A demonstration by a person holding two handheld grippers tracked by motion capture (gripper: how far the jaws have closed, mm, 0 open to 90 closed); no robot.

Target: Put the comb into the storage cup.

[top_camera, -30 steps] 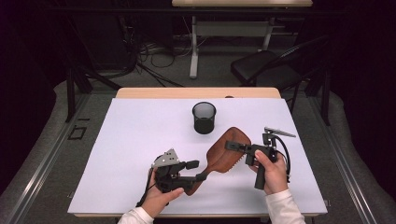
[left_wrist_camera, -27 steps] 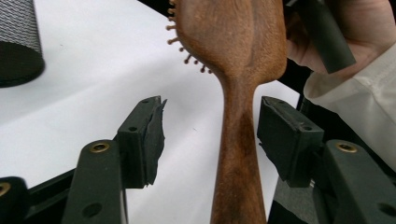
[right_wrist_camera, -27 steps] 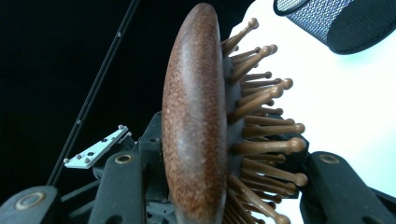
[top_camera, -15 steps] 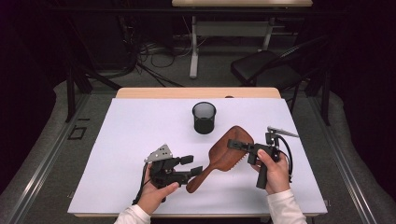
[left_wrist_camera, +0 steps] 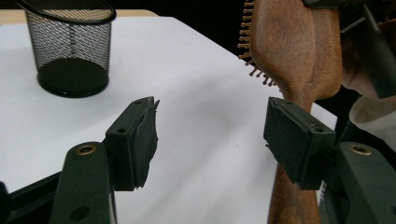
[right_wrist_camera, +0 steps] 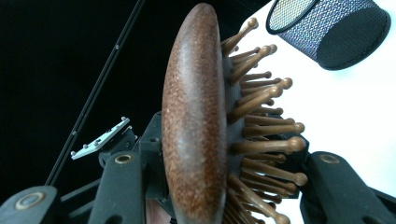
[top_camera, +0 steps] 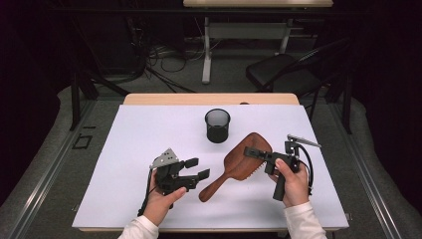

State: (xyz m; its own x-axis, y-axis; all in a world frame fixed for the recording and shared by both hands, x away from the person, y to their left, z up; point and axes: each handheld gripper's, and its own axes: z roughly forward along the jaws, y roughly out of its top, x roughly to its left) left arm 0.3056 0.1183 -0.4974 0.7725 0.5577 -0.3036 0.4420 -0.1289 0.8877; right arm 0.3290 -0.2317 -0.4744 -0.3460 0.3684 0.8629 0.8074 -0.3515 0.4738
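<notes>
Gripping the wooden hairbrush [top_camera: 244, 162] by its head, the right gripper [top_camera: 255, 153] is clamping its jaws across the brush — one pad is pressing on the smooth brown back, the other is sitting in among the wooden bristles, as the right gripper view is showing. The brush is slanting over the white table [top_camera: 124, 149], its head raised toward the right hand [top_camera: 291, 181] and its handle end pointing down toward the left gripper [top_camera: 195, 168]. The bristles are facing the right side of the table in the high view.

The left gripper is standing open, and its jaws have just been opening wider. In the left gripper view nothing is lying between its two pads — the brush's handle is rising just behind the right-hand pad, off to the side of the gap, and I cannot tell whether it is touching that pad. The left hand [top_camera: 161, 199] is holding this gripper near the table's front edge.

A black mesh cup [top_camera: 217, 125] is standing upright farther back on the table, apart from the brush and both grippers.
</notes>
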